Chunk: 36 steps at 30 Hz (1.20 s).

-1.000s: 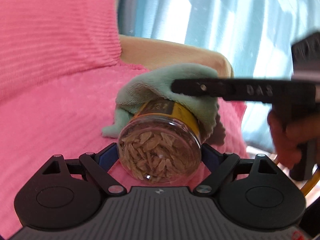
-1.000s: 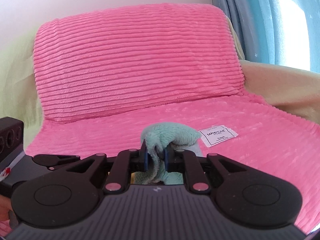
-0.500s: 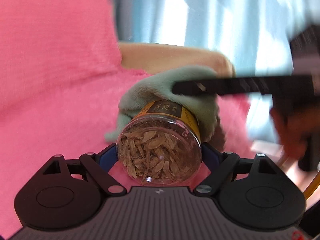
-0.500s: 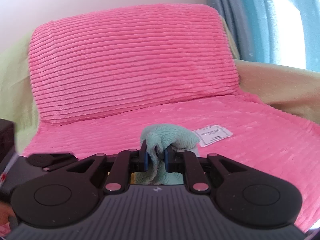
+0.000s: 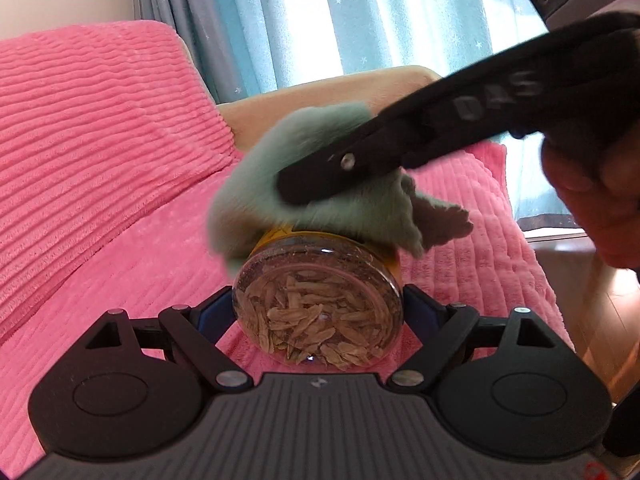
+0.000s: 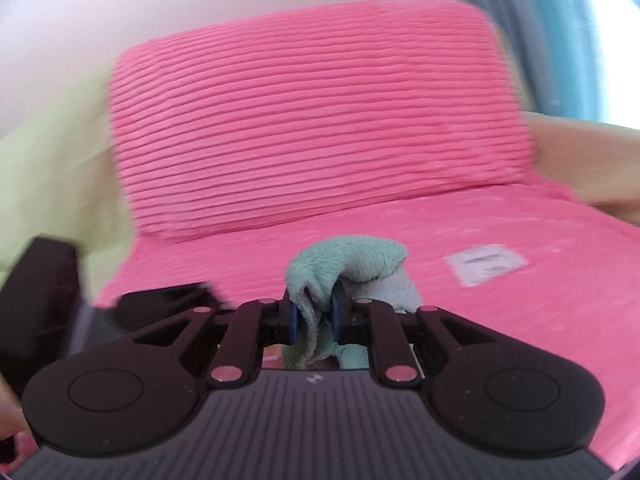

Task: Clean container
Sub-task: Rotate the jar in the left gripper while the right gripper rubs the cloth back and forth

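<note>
My left gripper point(image 5: 318, 312) is shut on a clear jar point(image 5: 318, 308) with a yellow label, full of pale dried flakes, its base toward the camera. A mint green cloth point(image 5: 256, 184) lies draped over the jar's top and far side. The right gripper point(image 5: 320, 184) reaches in from the upper right, tilted, pressing that cloth onto the jar. In the right wrist view my right gripper point(image 6: 314, 314) is shut on the green cloth point(image 6: 348, 256), which bunches above the blue pads point(image 6: 294, 316). The jar is hidden there.
A pink ribbed sofa seat point(image 5: 120, 260) and back cushion point(image 6: 316, 108) lie below and behind. A white label point(image 6: 486, 262) sits on the seat at right. Blue curtains point(image 5: 360, 20) hang behind. A hand point(image 5: 592, 196) holds the right gripper; the left gripper's body point(image 6: 48, 304) shows at left.
The left wrist view has swung, showing more curtain. The right gripper now slopes down to the left across the jar, and the cloth has shifted over the jar's top.
</note>
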Motion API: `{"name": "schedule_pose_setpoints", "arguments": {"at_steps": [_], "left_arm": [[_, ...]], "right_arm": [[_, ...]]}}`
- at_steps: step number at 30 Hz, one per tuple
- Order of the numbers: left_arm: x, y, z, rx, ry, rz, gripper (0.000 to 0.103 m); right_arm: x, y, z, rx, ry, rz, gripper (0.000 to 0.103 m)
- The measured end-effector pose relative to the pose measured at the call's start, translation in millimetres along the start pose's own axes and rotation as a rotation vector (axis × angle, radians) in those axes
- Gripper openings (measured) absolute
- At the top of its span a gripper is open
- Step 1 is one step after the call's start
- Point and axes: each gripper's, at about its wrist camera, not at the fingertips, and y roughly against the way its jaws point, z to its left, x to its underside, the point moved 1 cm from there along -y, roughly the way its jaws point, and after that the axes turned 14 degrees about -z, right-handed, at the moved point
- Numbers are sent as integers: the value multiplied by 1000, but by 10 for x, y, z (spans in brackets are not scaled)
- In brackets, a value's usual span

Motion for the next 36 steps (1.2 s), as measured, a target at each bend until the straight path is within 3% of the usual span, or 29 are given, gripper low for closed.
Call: {"name": "schedule_pose_setpoints", "arguments": {"at_steps": [13,16,20,28,32,36], "left_arm": [[20,61,-74,5,-23,0,87],[31,44,22,27,65,15,88],[68,48,235,70,292,4,88],[199,6,520,117,638,8,88],[231,17,544,122,669,4,87],[147,57,458,96,553,-12,87]], "right_arm": [[-13,-9,-48,-2,-16,0,11],[-16,-11,-59,-3,-19,1,11],[-20,-14,-74,-4,-24,1,11],[-28,-20,-104,-5,-34,1,11],[-32,-23,-118,-6,-39,1,11],[-36,-26,-133,-7,-44,1,11]]}}
